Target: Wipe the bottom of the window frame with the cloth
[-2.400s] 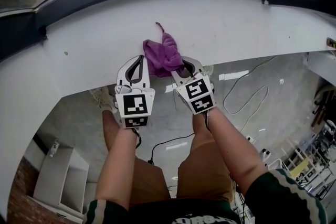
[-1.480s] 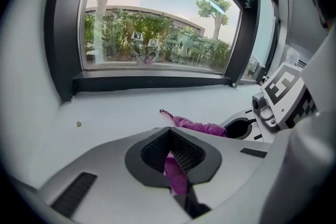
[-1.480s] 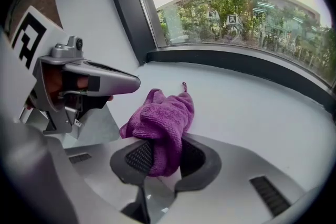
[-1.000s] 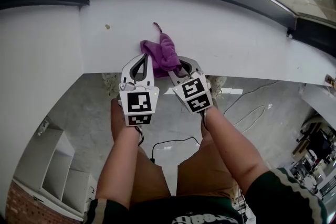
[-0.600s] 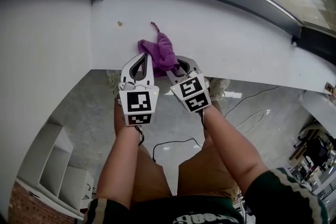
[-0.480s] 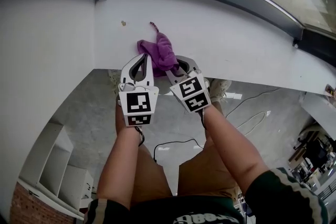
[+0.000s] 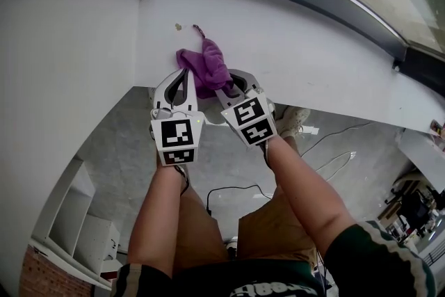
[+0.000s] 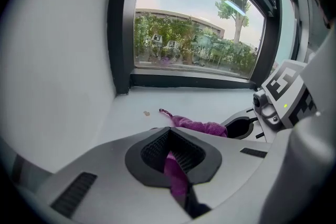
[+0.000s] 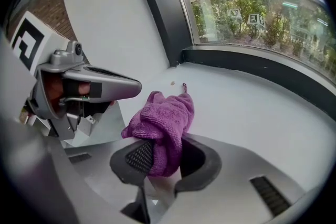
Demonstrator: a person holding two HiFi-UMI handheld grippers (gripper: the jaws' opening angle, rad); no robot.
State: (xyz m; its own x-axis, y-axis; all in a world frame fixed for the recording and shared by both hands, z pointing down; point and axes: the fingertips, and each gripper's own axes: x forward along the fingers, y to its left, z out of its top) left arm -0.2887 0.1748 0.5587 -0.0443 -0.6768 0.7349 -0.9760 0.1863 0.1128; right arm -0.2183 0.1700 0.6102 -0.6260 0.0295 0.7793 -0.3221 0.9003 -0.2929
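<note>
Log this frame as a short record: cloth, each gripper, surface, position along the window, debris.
cloth: purple cloth, bunched, lying on the sill
left gripper: shut on a strip of the purple cloth
right gripper: shut on the bunched part of the cloth
surface: white sill below the dark window frame
position: near the window's left corner, beside the white side wall
debris: small speck on the sill just beyond the cloth
frame contact: cloth lies apart from the dark frame
</note>
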